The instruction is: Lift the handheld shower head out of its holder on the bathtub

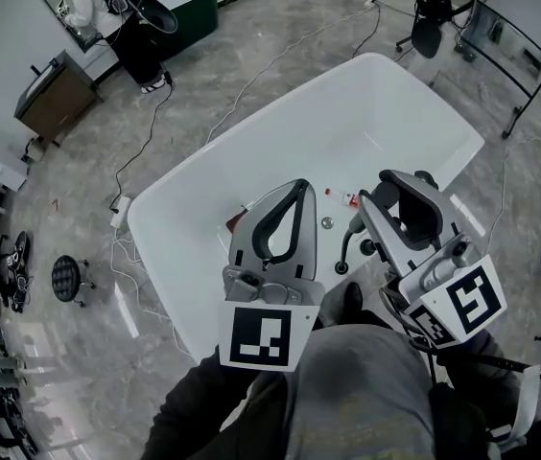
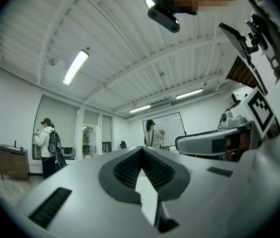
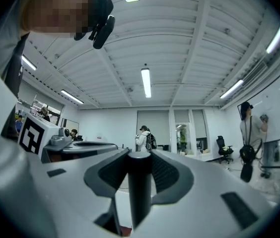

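A: Is the shower head [image 3: 139,192] out yet?
B: Grasped, at least: the right tool [image 1: 407,185] is clenched on its dark upright handle, at the bathtub's [image 1: 386,103] near rim. Whether it has cleared the holder, I can't tell
A: The left tool [image 2: 141,150]?
B: Closed on nothing

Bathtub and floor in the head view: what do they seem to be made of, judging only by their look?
Bathtub: probably glossy white acrylic or enamelled material. It is smooth and seamless with soft highlights, but which of the two the look leaves open.
Floor: polished grey stone or stone-look tile. It shows a cloudy veined pattern and bright reflections of the lights.
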